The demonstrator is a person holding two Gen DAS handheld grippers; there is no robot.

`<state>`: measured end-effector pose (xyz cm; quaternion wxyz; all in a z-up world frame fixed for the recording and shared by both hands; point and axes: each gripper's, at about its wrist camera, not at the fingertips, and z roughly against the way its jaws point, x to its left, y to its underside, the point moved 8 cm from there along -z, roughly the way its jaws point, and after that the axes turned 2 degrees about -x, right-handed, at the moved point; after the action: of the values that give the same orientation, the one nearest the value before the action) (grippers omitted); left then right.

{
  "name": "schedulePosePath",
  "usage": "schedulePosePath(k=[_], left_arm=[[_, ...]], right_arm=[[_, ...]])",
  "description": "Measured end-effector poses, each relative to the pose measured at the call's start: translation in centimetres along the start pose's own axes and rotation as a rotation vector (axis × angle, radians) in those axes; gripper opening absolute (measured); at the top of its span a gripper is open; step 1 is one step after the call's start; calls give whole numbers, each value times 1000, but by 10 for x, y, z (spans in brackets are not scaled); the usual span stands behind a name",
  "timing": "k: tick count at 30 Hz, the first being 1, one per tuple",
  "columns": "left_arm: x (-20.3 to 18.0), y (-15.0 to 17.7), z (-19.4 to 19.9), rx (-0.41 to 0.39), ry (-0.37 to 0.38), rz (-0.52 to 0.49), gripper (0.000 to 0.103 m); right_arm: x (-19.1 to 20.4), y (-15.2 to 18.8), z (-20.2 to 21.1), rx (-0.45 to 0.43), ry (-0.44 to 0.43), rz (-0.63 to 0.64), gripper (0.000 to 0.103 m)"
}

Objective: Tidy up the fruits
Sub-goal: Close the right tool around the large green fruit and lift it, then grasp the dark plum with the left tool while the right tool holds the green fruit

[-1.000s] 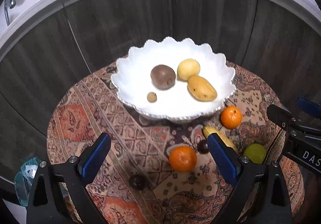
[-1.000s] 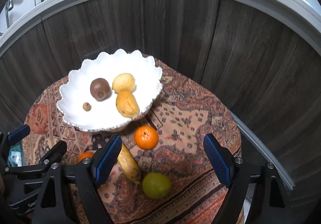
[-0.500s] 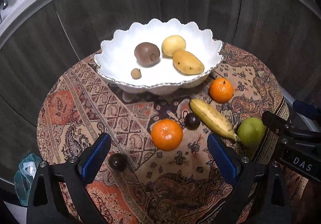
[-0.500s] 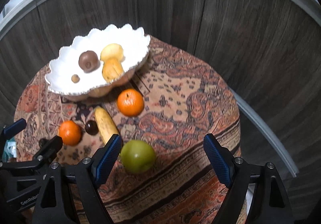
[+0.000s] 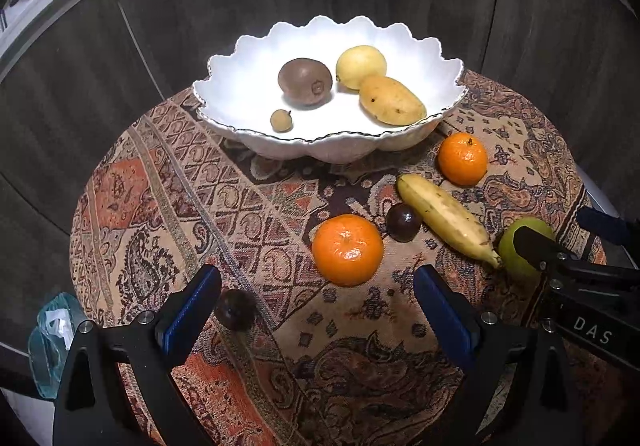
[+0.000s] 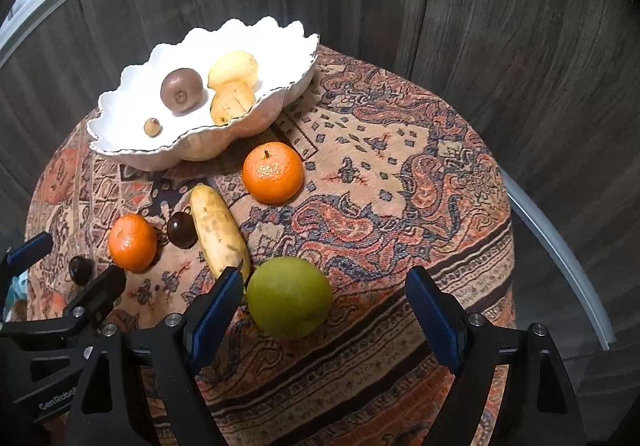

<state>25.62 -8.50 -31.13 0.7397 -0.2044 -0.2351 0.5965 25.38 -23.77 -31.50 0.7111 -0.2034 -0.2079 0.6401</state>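
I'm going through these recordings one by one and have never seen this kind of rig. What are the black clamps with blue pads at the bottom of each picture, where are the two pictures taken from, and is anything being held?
There is no robot here: a person holds a two-finger gripper in each hand, and each carries a wide-angle camera looking along its fingers. One picture comes from the left gripper, the other from the right gripper. Both are open and hold nothing.

A patterned cloth covers a round table. On it stands a white scalloped bowl with four fruits already inside. Loose on the cloth lie two oranges, a banana, two small dark fruits and a green fruit, which sits between the right gripper's fingers, untouched.
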Motion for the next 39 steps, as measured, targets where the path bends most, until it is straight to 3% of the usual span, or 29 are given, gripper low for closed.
schedulePosePath(k=[4, 13, 16, 22, 29, 39], left_arm=[[2, 1, -2, 3, -2, 6, 98], [3, 2, -5, 7, -1, 11, 98], [2, 2, -6, 8, 1, 11, 98], [5, 1, -4, 6, -1, 24, 98], [18, 1, 3, -4, -1, 50, 98], [61, 13, 0, 0, -34, 111, 98]], right_arm=[[4, 3, -7, 19, -27, -17, 82], [10, 13, -26, 77, -97, -50, 64], [14, 13, -26, 74, -128, -42, 50], [17, 13, -21, 63, -121, -26, 50], [27, -7, 9, -38, -73, 38, 50], [79, -22, 21, -76, -141, 123, 50]])
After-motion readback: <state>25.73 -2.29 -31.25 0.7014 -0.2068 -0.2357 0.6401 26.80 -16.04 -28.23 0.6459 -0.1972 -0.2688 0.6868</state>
